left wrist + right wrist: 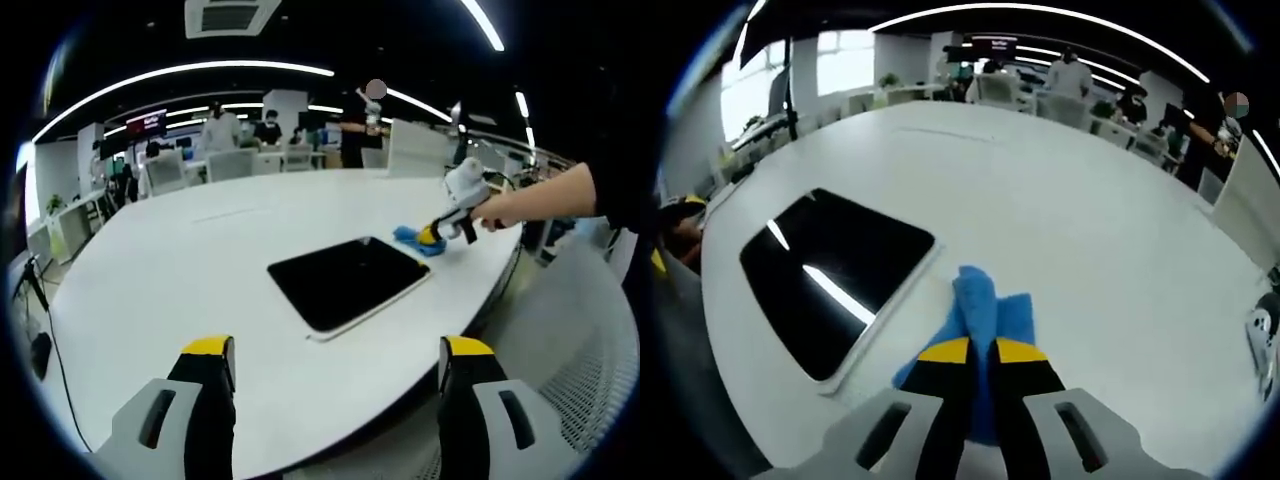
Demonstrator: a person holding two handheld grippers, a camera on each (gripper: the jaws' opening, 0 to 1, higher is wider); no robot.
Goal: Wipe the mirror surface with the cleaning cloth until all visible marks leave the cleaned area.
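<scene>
A flat rectangular mirror with a dark reflective face and a thin pale rim (348, 281) is laid on the large white oval table (180, 270), toward the table's near edge as seen in the left gripper view and set at an angle to that edge. In the right gripper view the mirror (830, 275) is crossed by two bright streaks, reflections of the ceiling light strips. Marks on the glass cannot be made out in either view.

A crumpled blue cleaning cloth (985, 320) is seen just beside the mirror's far corner, lying on the bare tabletop; whether it touches the mirror's rim cannot be told. The cloth is pinched by the right gripper (982, 352), whose yellow-tipped black jaws are drawn tight together over a fold of the fabric. In the left gripper view the same cloth (412, 239) and right gripper (432, 235) are found near the table's right edge, the tool being held by a person's hand (505, 210) at the end of a dark sleeve.

The left gripper (338, 352) is held off the near edge of the table, its two yellow-tipped jaws spread wide apart with nothing between them.

Beyond the table's far edge, white chairs (232, 163), desks and several standing people are seen in an open office under long curved ceiling lights (200, 72).
</scene>
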